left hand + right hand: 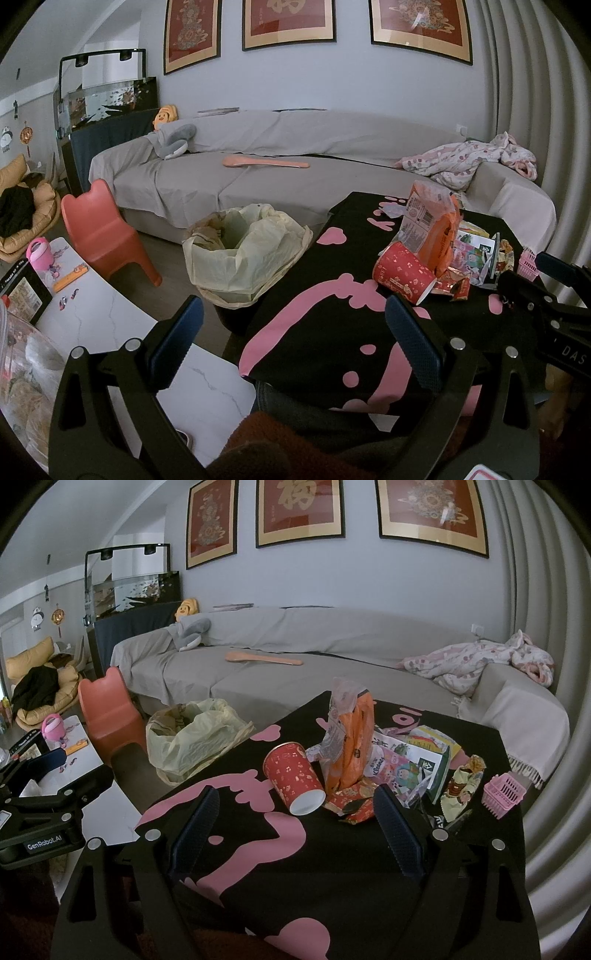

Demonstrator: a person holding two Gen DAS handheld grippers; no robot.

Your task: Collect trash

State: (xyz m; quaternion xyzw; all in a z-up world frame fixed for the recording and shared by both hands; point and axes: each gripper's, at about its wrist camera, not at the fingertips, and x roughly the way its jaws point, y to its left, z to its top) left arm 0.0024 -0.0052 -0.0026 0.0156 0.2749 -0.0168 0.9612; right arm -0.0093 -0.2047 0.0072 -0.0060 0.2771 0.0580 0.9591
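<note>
Two views, same room. Sofa spans the far wall; nearer, a table with a black-and-pink cloth holds the trash. Bin with a pale bag liner stands on the floor just left of the table, open-topped, orange chair further left.

Trash pile sits far-right on the cloth: orange bag upright, red cup on its side with mouth toward the camera, touching crumpled red wrappers, more packets right of that.

Left gripper: jaws apart, nothing between them, over the cloth's near-left part between bin and cup. Right gripper: jaws apart, empty, cup's mouth just beyond the fingertips.

Only the right view shows the pink basket clearly, standing apart at the pile's right edge, plus the yellow wrapper beside it. Only the left view shows the bin's inside and the white marble top near-left, with small clutter on it.
</note>
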